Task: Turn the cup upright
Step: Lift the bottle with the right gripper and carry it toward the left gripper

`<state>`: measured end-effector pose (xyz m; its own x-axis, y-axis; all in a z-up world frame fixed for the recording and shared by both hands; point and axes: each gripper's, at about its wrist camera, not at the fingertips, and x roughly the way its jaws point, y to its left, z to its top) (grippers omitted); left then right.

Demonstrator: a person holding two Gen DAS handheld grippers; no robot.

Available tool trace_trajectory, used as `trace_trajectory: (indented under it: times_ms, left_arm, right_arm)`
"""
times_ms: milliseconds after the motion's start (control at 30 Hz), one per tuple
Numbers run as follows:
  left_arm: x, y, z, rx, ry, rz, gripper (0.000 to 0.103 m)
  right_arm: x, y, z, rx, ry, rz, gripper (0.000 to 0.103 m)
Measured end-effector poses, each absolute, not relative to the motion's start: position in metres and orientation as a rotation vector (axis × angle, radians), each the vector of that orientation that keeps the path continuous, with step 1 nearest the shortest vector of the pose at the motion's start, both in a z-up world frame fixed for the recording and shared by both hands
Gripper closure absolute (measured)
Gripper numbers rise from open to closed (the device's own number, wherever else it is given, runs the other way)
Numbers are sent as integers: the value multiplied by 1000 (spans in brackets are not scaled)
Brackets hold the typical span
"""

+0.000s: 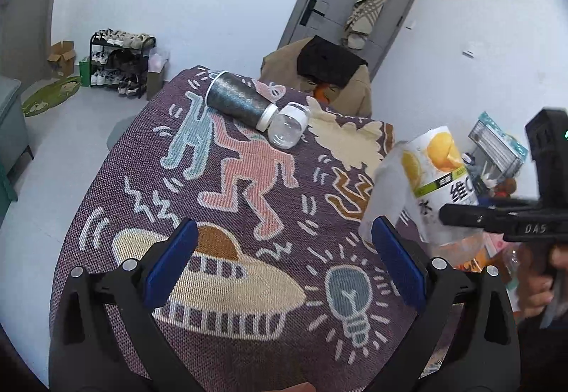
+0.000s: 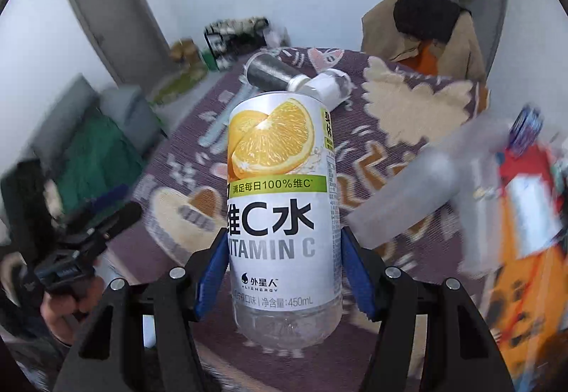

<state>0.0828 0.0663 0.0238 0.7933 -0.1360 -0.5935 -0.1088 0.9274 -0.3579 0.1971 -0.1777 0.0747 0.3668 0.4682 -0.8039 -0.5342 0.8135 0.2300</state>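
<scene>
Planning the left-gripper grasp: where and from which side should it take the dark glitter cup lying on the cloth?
Mid-body of the dark glitter cup, from above, fingers straddling its long axis. It lies on its side, and the clear jar crowds its narrow end. The left gripper is open and free.

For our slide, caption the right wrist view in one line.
Right tool shut on a vitamin C bottle above the patterned cloth; dark cup lies beyond.
</scene>
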Motion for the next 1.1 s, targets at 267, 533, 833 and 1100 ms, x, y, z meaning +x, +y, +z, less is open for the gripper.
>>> trace_trajectory:
  times_ms: [267,533,833,1100]
  left_arm:
    - [82,55,16,-322,727,-117,6]
    - [99,49,-1,-268,819,-133,6]
    - [114,46,-8,-240,868,-131,6]
    - [124,37,1,-240,867,-152,6]
  right_arm:
    - [176,-211,21,286,993,659,42]
    - [170,-211,-30,408,1021,611,42]
    - [182,-187,-85,412,1124,560,42]
    - [179,-208,-67,427,1041,577,14]
